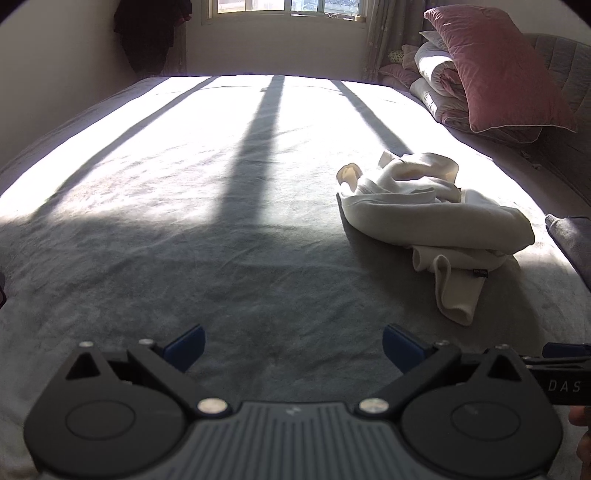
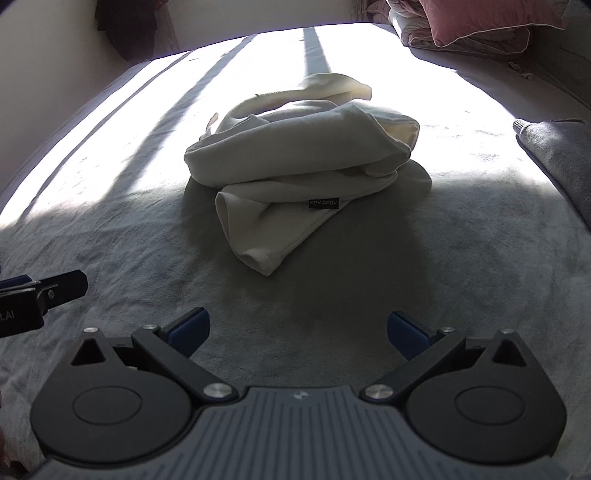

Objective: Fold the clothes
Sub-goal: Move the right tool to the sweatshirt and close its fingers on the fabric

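Note:
A crumpled cream-white garment lies in a heap on the grey bed, with a small black label on the fold nearest me. In the right wrist view the garment sits straight ahead, a short way beyond the fingers. My left gripper hovers open over bare bedding, with the heap ahead to its right. My right gripper is open too, with nothing between its blue pads. The left gripper's tip shows at the left edge of the right wrist view.
Pink pillow and folded quilts are stacked at the bed's far right against a padded headboard. A grey cloth lies at the right edge. A window and dark hanging clothes are beyond the bed. Strong sunlight crosses the bedding.

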### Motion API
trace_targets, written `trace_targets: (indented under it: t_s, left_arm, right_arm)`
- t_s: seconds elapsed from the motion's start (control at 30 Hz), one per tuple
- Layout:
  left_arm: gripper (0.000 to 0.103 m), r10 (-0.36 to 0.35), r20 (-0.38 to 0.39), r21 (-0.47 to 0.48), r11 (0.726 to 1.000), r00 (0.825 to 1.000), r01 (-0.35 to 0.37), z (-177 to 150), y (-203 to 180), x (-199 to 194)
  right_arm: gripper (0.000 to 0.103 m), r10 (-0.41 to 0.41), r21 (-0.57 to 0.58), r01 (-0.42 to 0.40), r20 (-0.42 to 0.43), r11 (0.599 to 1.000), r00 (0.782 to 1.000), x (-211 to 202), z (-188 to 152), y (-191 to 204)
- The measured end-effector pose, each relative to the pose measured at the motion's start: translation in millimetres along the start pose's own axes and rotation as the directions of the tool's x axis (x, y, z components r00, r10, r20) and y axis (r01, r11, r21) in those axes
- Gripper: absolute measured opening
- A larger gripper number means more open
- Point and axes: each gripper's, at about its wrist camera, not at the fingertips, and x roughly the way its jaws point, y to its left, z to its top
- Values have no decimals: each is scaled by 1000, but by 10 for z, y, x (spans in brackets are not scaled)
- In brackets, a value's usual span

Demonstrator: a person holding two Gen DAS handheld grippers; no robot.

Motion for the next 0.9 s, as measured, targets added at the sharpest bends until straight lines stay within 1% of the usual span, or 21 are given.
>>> trace_targets:
  t_s: [0.1,0.2,0.27,0.33,0.43,0.57,0.63,0.73,0.8,0.9]
  left_arm:
    - [103,-10,11,3,1000,1000,10,50,76,-55]
    - [103,-66,13,-4,998,998,66,103,182,-108]
    - [103,-85,21,-11,996,996,85,119,228,-147]
    - [103,-92,14,-19,996,996,92,131,262,-157]
    - [103,-107,-6,-68,992,994,106,133,359,-136]
    - [103,-115,-40,-151,983,993,107,132,473,-90]
    - [103,-112,-47,-161,981,993,103,134,494,-76]
    - [103,-108,-56,-183,978,993,96,138,524,-46]
    - [103,-116,-70,-202,974,991,100,132,558,-14]
    - [103,-135,-88,-206,972,987,114,120,570,18]
  right_arm:
    - [103,-9,-26,10,58,1000,998,-73,62,46]
    - [100,-24,-56,30,101,998,995,-83,202,77]
    - [94,-38,-65,45,108,997,993,-42,311,98]
    - [90,-42,-67,50,116,996,992,2,415,128]
    - [86,-52,-84,65,140,994,989,82,568,191]
    - [86,-65,-128,87,168,988,984,186,757,317]
    - [86,-53,-160,80,168,984,984,240,832,395]
    - [86,-34,-209,63,142,976,989,368,911,518]
    - [85,-25,-235,50,108,971,994,483,940,590]
    - [81,-23,-259,36,53,965,998,655,947,669]
